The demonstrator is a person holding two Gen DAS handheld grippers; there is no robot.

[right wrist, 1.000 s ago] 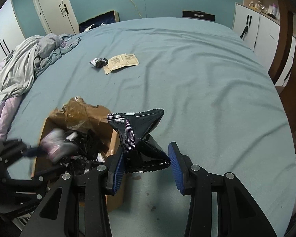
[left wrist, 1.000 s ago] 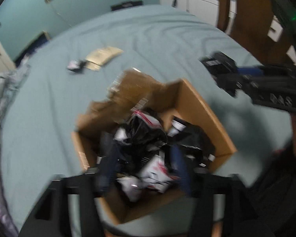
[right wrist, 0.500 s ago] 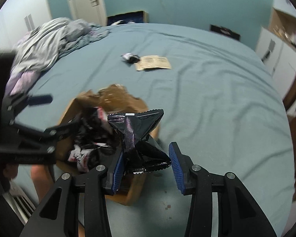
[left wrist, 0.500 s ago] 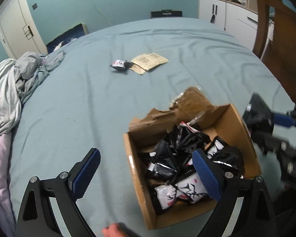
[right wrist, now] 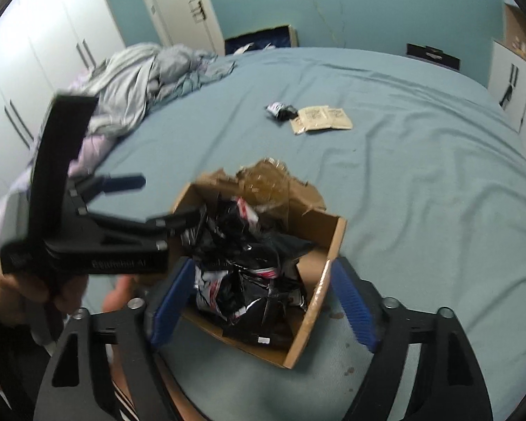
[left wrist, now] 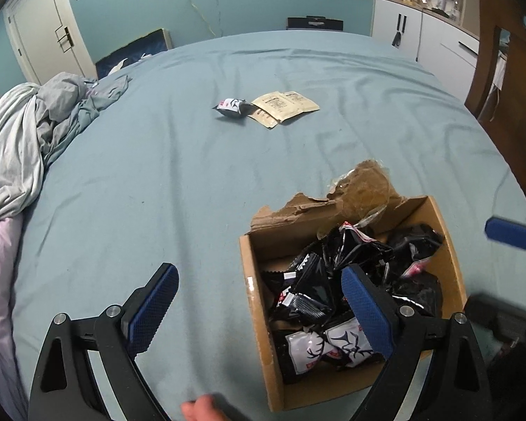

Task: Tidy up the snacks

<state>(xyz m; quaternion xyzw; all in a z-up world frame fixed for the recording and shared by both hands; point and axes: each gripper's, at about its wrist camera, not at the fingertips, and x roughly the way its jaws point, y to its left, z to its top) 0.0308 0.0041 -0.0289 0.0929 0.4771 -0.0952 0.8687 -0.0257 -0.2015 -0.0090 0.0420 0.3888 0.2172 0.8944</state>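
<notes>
Right wrist view: I see the box on the bed, torn flap at its far rim, heaped with glossy black and white crinkled packets. My right gripper has its jaws opening, straddling the box's near corner with packets below, pads pressing on nothing. My left gripper stands wide open and empty, one finger over the box. Smooth sheet lies free beyond; one stray packet touches flat beige sachets far off. Crumpled bedding crowds the left edge.
</notes>
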